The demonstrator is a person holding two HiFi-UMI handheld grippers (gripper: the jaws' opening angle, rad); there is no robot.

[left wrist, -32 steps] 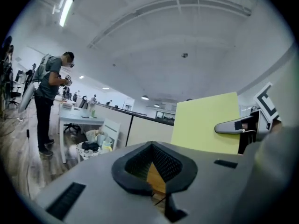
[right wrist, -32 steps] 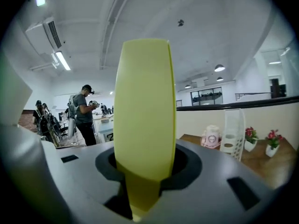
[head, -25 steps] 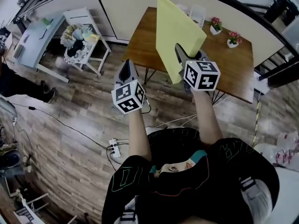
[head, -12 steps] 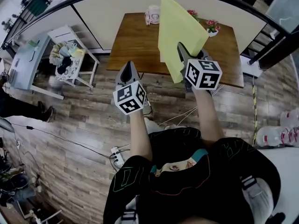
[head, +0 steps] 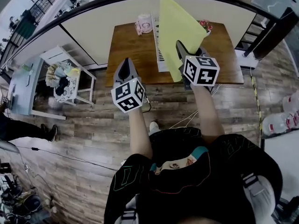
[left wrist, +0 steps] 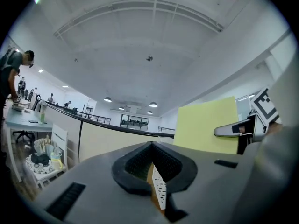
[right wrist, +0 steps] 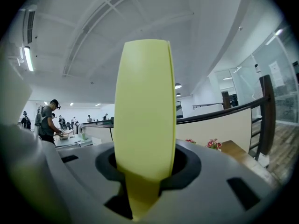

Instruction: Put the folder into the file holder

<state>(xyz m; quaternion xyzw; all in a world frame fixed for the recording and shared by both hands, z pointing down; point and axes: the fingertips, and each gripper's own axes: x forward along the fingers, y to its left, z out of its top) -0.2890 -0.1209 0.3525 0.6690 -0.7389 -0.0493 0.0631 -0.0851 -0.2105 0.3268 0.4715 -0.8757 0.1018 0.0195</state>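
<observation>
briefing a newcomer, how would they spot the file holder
Start at the brown wooden table by the cream partition. Right of the mug, partly behind the raised yellow folder, is the file holder. It alone is white with rows of dark slots.

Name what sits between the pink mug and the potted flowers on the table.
Head view: a white perforated file holder, partly behind the yellow folder.

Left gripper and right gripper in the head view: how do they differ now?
The right gripper is shut on the yellow folder; the left gripper is shut on nothing. The right gripper reaches farther forward than the left gripper. Both carry a marker cube.
</observation>
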